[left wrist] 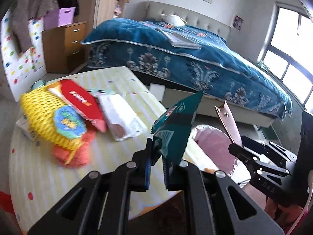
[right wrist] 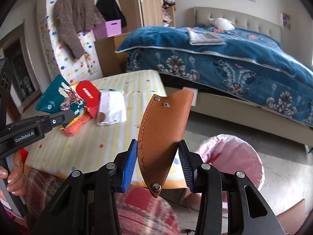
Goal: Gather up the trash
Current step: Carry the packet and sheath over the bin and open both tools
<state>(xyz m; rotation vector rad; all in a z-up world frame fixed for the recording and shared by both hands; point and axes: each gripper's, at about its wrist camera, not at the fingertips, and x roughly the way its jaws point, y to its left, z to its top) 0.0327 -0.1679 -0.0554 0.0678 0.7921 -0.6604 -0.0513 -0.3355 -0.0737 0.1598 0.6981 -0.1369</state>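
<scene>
We hold a teal snack wrapper (left wrist: 174,129) pinched in our left gripper (left wrist: 156,168) and a brown leather sheath (right wrist: 162,137) clamped in our right gripper (right wrist: 156,162), neither yet in the pink-lined bin (right wrist: 234,156) at lower right, while more packets (left wrist: 78,105) wait on the worktop (left wrist: 49,176).

Bedroom, daylight from window (left wrist: 287,58) at right. Bed (right wrist: 225,54) with blue patterned cover centre; wooden drawer unit (left wrist: 66,47) upper left; coats (right wrist: 74,19) hanging; grey floor (right wrist: 283,176).
</scene>
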